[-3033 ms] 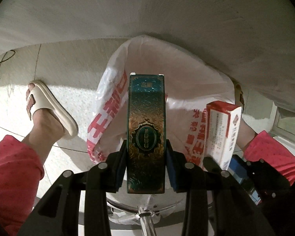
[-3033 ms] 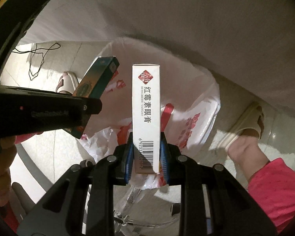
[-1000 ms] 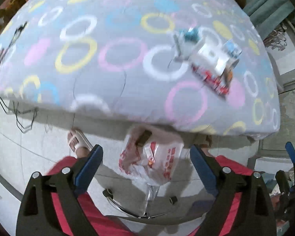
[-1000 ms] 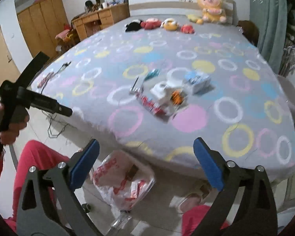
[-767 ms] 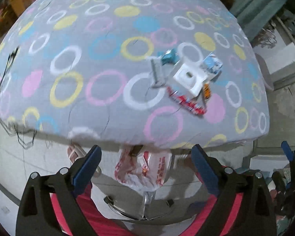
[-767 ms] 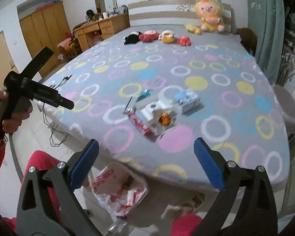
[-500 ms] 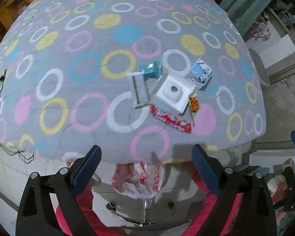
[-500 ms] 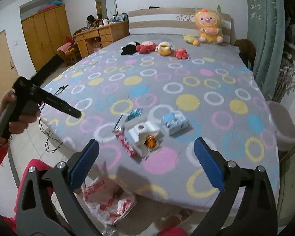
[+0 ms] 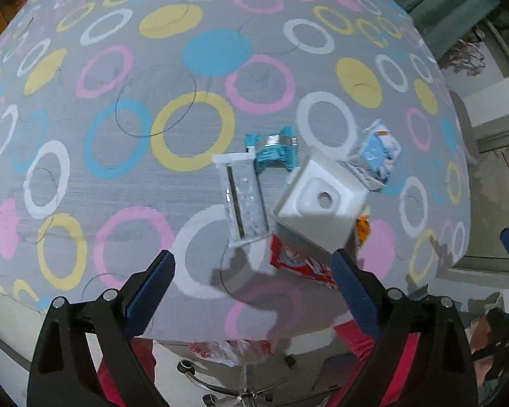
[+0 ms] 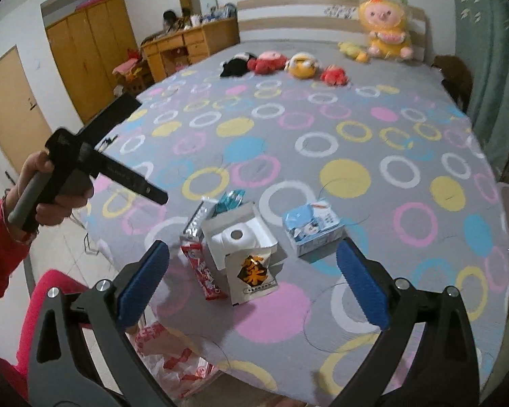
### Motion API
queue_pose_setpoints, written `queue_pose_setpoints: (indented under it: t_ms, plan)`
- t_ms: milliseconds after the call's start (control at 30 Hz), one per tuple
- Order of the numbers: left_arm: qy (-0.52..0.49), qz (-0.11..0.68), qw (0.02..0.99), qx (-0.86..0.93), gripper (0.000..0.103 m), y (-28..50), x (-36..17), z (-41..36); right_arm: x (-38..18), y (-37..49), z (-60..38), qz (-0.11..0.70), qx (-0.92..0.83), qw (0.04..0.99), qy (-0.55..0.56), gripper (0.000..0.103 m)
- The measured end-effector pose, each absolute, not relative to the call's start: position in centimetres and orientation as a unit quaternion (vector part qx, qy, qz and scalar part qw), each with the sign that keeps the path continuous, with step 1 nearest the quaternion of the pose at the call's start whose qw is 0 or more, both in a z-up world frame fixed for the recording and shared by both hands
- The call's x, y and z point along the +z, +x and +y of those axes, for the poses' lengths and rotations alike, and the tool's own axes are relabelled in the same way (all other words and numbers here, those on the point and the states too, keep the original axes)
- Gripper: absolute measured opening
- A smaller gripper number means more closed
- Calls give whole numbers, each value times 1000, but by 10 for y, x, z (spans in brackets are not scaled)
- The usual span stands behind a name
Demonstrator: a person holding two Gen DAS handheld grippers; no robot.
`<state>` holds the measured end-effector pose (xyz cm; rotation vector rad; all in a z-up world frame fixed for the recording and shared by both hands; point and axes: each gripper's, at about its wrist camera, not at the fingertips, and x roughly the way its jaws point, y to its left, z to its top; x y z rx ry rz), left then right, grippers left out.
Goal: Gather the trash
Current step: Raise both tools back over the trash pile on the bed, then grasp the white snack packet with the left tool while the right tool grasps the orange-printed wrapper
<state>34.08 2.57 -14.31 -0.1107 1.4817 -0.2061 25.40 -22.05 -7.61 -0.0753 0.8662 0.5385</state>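
Trash lies in a cluster near the bed's front edge: an open white box [image 9: 322,203] [image 10: 239,237], a clear plastic tray [image 9: 244,200], a teal wrapper [image 9: 271,151], a red wrapper [image 9: 302,266] [image 10: 202,269], a white packet with an orange emblem [image 10: 252,276] and a blue-white carton [image 9: 376,156] [image 10: 312,225]. My left gripper [image 9: 252,293] is open and empty, held above the cluster. My right gripper [image 10: 252,283] is open and empty, in front of it. The white-red trash bag [image 10: 171,361] [image 9: 230,352] hangs below the bed's edge.
The bed [image 10: 322,156] has a grey cover with coloured rings. Plush toys [image 10: 285,62] lie at its far end. A wooden wardrobe [image 10: 88,51] and desk [image 10: 190,45] stand at the left, a green curtain [image 10: 488,51] at the right. A chair base [image 9: 244,386] stands under the bag.
Both grippers held boxes over the bag three seconds ago; now both are open and empty. Both have risen and moved over the bed toward the trash cluster.
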Motion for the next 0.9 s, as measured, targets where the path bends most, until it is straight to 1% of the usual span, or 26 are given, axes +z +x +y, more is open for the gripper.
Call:
queue_pose_setpoints:
  t_ms: [400, 800, 900]
  plan:
    - [-39, 688, 721, -71, 90, 371, -195, 25, -142, 277, -194, 471, 282, 833, -69, 96]
    - [-31, 689, 722, -53, 90, 394, -226, 21, -195, 291, -179, 505, 298, 805, -94, 96]
    - [-30, 688, 724, -48, 89, 398, -232, 21, -206, 297, -176, 512, 302, 799, -95, 96]
